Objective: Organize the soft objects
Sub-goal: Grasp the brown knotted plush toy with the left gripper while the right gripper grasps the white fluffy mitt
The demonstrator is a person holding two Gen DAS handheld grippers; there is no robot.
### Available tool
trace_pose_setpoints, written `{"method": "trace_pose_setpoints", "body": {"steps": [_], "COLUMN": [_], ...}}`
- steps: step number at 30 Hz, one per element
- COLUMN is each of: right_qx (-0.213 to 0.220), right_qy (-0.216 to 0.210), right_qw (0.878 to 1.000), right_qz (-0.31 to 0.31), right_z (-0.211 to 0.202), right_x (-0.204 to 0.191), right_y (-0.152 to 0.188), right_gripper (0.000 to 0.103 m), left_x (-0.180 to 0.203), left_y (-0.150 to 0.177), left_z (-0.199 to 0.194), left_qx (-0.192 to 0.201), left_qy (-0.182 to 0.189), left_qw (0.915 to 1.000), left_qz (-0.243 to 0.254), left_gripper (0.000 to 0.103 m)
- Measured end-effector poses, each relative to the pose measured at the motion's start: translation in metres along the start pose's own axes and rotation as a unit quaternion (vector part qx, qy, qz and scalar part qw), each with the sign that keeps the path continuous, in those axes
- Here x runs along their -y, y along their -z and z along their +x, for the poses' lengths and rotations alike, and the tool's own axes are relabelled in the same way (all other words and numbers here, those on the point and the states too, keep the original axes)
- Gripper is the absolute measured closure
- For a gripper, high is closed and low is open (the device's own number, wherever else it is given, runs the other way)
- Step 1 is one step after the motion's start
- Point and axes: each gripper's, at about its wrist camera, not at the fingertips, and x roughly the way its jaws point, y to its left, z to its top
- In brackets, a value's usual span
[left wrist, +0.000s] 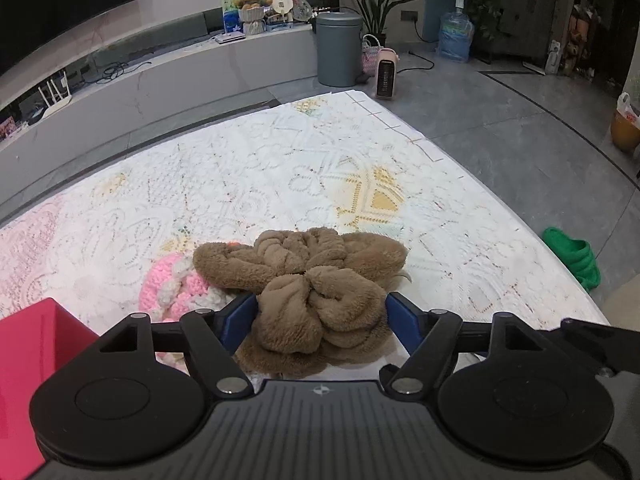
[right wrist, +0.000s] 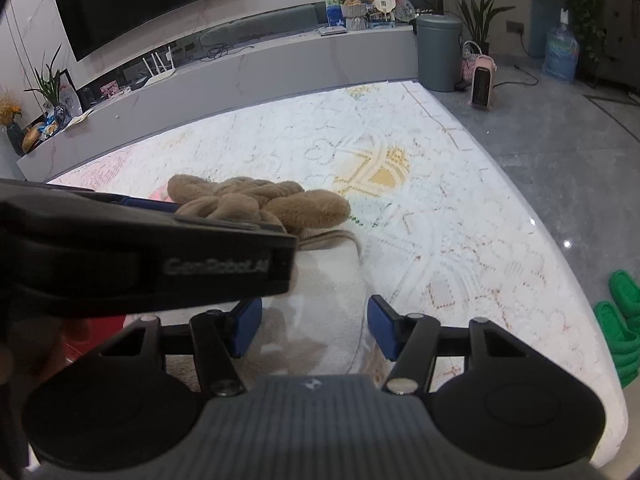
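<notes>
A white lace-patterned cloth (left wrist: 248,168) with yellow and pink motifs covers the surface that bears everything. On it lie a crumpled brown plush towel (left wrist: 304,280), a pink-and-white knitted piece (left wrist: 176,284) touching the towel's left side, a cream towel (right wrist: 320,300) and a red box (left wrist: 28,360) at the near left edge

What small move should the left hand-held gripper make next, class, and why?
Probably close on the brown towel. The left hand-held gripper stands open with its blue pads on either side of the bunched cloth, apparently not squeezing it, so closing would secure it for lifting off the white mat.
</notes>
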Motion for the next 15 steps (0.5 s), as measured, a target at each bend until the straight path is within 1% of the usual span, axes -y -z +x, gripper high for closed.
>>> {"method": "trace_pose_setpoints", "body": {"steps": [2,4,5,7,8,9,10,12,15], "right_qx": [0.001,0.0,0.0,-0.001,-0.001,-0.001,0.0,0.002,0.009], "right_qy": [-0.002,-0.005,-0.007,-0.01,-0.011,-0.011,-0.012,-0.012,-0.017], "right_qw": [1.0,1.0,1.0,1.0,1.0,1.0,1.0,1.0,0.999], "right_qz": [0.002,0.005,0.007,0.012,0.014,0.014,0.015,0.016,0.03], "right_z": [0.0,0.001,0.002,0.002,0.002,0.002,0.002,0.001,-0.003], "right_x": [0.001,0.002,0.003,0.005,0.006,0.006,0.007,0.007,0.011], "right_y": [0.001,0.001,0.001,0.001,0.002,0.002,0.002,0.003,0.004], "right_gripper": [0.045,0.044,0.044,0.044,0.044,0.044,0.044,0.044,0.044], "left_x": [-0.002,-0.004,-0.007,-0.01,-0.012,-0.012,-0.013,-0.014,-0.022], "left_y": [0.001,0.004,0.005,0.006,0.007,0.007,0.007,0.006,0.006], "left_z": [0.0,0.0,0.0,0.001,-0.001,-0.003,-0.007,-0.018,-0.043], "left_qx": [0.004,0.007,0.006,0.005,0.009,0.014,0.022,0.04,0.069], "left_qy": [0.004,0.01,0.012,0.019,0.02,0.021,0.023,0.022,0.027], "left_qw": [1.0,0.9999,0.9999,0.9997,0.9996,0.9995,0.9993,0.9988,0.9965], "left_qz": [-0.002,-0.006,-0.01,-0.015,-0.017,-0.017,-0.019,-0.021,-0.039], "left_gripper": [0.017,0.027,0.028,0.037,0.04,0.047,0.056,0.065,0.067]}}
